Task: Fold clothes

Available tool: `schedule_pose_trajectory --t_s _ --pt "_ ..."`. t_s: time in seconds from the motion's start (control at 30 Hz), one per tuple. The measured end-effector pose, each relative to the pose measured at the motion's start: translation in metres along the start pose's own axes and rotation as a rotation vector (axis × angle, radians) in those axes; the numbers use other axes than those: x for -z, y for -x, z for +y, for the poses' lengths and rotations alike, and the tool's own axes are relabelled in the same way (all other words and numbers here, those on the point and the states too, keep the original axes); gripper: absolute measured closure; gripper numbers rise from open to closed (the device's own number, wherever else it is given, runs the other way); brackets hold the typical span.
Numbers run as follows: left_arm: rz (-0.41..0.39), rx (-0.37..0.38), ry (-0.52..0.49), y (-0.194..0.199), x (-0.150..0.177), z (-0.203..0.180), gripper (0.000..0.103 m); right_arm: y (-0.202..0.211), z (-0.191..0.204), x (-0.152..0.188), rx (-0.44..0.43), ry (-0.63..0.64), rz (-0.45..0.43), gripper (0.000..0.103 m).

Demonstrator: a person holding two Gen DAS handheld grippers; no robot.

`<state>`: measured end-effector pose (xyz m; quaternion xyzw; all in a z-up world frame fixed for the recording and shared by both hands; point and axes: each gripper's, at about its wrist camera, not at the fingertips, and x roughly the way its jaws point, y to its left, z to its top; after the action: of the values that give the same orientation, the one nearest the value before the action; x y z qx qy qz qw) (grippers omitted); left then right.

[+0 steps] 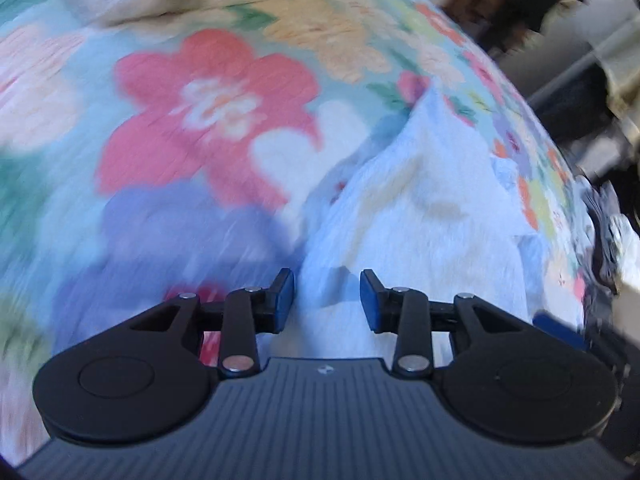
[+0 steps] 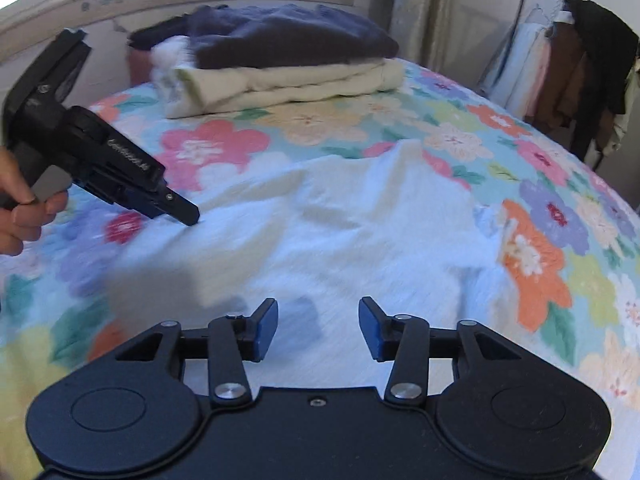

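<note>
Left wrist view: left tongs (image 1: pixel 327 300) stand apart, empty, over the edge of the white garment (image 1: pixel 420 216) lying rumpled on the floral bed (image 1: pixel 208 112).

Right wrist view: right tongs (image 2: pixel 318 330) likewise parted, holding nothing, above the same garment. Risk: creases may get folded in, or one corner pinched alone, skewing the fold.

Rumpled white garment (image 2: pixel 340 232), spread loosely across the floral bedspread (image 2: pixel 532 248), unfolded.
</note>
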<state>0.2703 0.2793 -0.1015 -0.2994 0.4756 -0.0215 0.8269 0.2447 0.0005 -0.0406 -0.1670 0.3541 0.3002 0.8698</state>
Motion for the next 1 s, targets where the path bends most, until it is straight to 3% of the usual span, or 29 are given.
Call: schedule_pose_trajectory --t_s 0.1,0.23,0.33,0.4,0.5,0.57,0.67,0.7,0.73,0.77,0.9,1.0 --pt "-0.048 0.033 0.071 0.019 0.014 0.004 0.06 0.015 0.017 0.019 -0.084 0.043 -0.038 0.038" --pt "-0.007 0.073 0.114 0.016 0.03 0.007 0.059 0.018 0.051 0.037 -0.113 0.145 -0.004 0.037" --pt "0.011 0.063 0.149 0.013 0.049 0.007 0.059 0.006 0.077 0.047 -0.089 0.299 0.048 0.037" --pt "0.004 0.116 0.2 0.015 0.062 0.01 0.059 -0.003 0.093 0.054 -0.054 0.402 0.073 0.037" --pt "0.008 0.124 0.199 0.012 0.066 0.011 0.059 -0.013 0.097 0.058 0.02 0.451 0.04 0.037" --pt "0.006 0.131 0.195 0.011 0.066 0.011 0.059 -0.017 0.095 0.05 0.004 0.426 0.021 0.037" --pt "-0.009 0.147 0.194 0.013 0.062 0.01 0.059 -0.032 0.106 0.034 -0.012 0.512 -0.006 0.045" --pt "-0.019 0.152 0.195 0.016 0.062 0.01 0.059 -0.036 0.109 0.027 0.003 0.542 -0.016 0.061" --pt "-0.029 0.156 0.193 0.018 0.062 0.009 0.059 -0.039 0.106 0.018 0.0 0.53 -0.015 0.075" --pt "-0.036 0.162 0.186 0.02 0.061 0.008 0.059 -0.041 0.102 0.008 -0.008 0.508 -0.013 0.079" --pt "-0.03 0.189 0.156 0.026 0.062 0.003 0.055 -0.041 0.056 -0.012 -0.096 0.286 -0.008 0.082" --pt "-0.009 0.217 0.148 0.026 0.064 0.0 0.052 -0.05 0.003 -0.009 -0.166 0.008 0.04 0.086"
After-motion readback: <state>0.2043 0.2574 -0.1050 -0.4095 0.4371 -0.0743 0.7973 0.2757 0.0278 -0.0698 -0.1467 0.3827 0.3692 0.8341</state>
